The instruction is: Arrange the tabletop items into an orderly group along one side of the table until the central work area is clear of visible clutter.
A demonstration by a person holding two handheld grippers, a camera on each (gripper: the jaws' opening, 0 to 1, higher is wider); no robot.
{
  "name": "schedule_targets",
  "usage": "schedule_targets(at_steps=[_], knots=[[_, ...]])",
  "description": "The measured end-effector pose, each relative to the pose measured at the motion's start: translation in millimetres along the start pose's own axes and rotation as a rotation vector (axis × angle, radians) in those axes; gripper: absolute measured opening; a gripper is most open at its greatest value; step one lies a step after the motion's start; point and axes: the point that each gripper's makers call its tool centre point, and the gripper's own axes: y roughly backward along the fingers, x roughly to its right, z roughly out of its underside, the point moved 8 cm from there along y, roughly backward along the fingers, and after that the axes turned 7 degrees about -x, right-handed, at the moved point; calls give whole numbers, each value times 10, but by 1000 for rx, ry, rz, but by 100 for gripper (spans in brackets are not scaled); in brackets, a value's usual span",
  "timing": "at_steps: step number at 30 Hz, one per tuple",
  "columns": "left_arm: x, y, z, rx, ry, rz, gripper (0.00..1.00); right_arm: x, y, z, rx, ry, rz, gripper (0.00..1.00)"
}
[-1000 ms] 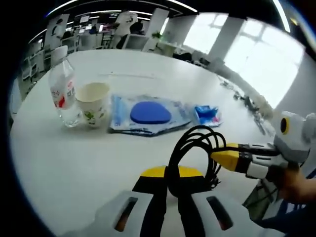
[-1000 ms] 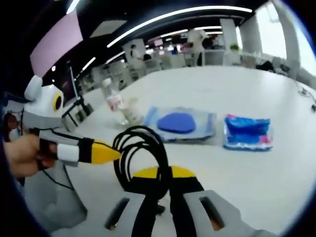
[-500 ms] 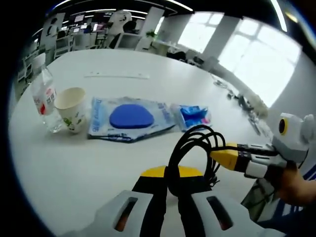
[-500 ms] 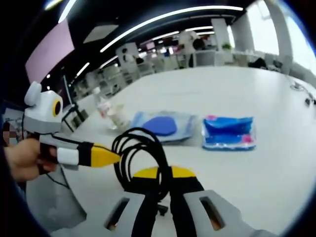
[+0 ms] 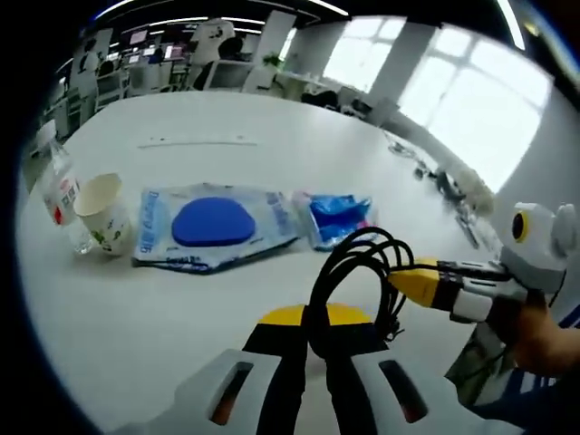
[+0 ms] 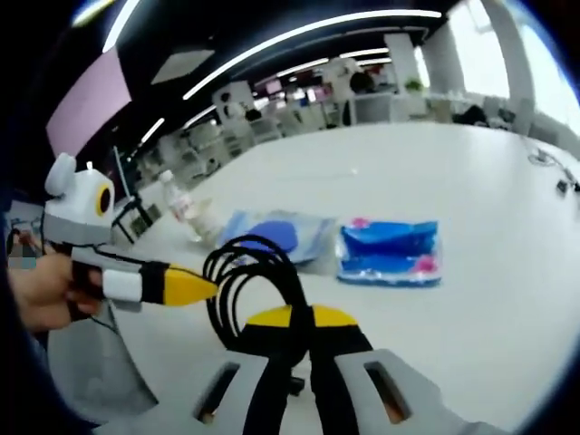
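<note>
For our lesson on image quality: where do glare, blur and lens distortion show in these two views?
Left gripper view: the windows are blown out to white and the table edge bows into a curve. Right gripper view: the ceiling light strips arc from fisheye distortion, the far office background is soft, and the black cable near the claw is sharper.

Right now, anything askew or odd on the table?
Nothing spilled or damaged. The oddity is the black cable coil: both the left gripper and the right gripper are shut on it together, held above the table. The bottle, paper cup, blue pouch and small blue packet sit in a rough row.
</note>
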Motion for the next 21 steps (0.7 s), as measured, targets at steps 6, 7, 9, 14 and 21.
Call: schedule_targets(at_steps=[6, 7, 9, 14, 21], knots=[[124, -153, -58, -36, -96, -32, 4, 192, 44, -21, 19, -55, -8, 1], [132, -170, -57, -38, -95, -32, 4, 217, 55, -10, 21, -69, -11, 1], [188, -219, -46, -45, -90, -27, 4, 277, 81, 10, 21, -71, -5, 1], [314, -357, -29, -50, -114, -19, 4, 442, 136, 60, 32, -92, 8, 1], [428, -513, -61, -72, -122, -23, 4, 619, 129, 76, 31, -118, 20, 1]])
